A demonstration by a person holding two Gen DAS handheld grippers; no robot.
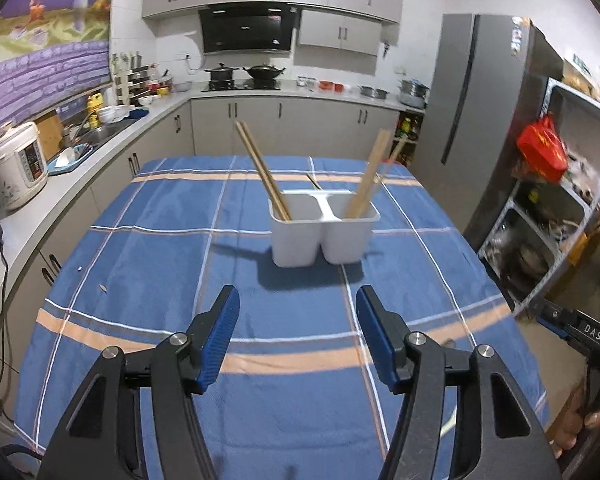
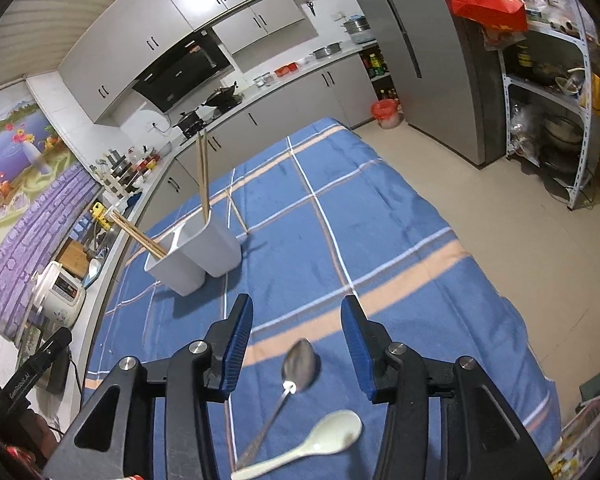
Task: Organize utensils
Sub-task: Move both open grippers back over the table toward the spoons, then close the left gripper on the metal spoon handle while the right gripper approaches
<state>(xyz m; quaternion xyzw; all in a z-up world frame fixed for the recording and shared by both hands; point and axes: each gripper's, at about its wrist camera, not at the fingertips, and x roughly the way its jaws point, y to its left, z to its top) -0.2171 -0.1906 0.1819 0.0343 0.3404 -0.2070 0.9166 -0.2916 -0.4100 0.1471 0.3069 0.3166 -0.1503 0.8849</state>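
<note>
A white two-compartment utensil holder [image 1: 320, 232] stands on the blue checked tablecloth [image 1: 160, 280]; it also shows in the right wrist view [image 2: 196, 256]. Wooden chopsticks lean in its left compartment [image 1: 262, 172] and in its right compartment [image 1: 370, 176]. One loose chopstick [image 2: 237, 216] lies on the cloth behind the holder. My left gripper [image 1: 298, 300] is open and empty, short of the holder. My right gripper [image 2: 298, 316] is open above a metal spoon [image 2: 296, 368] and a white ceramic spoon [image 2: 324, 436] that lie on the cloth.
A kitchen counter with a rice cooker [image 1: 18, 164], sink and stove runs along the left and back. A grey fridge [image 1: 480, 140] and a metal shelf rack [image 1: 560, 220] stand to the right of the table. The right gripper's body [image 1: 580, 332] shows at the table's right edge.
</note>
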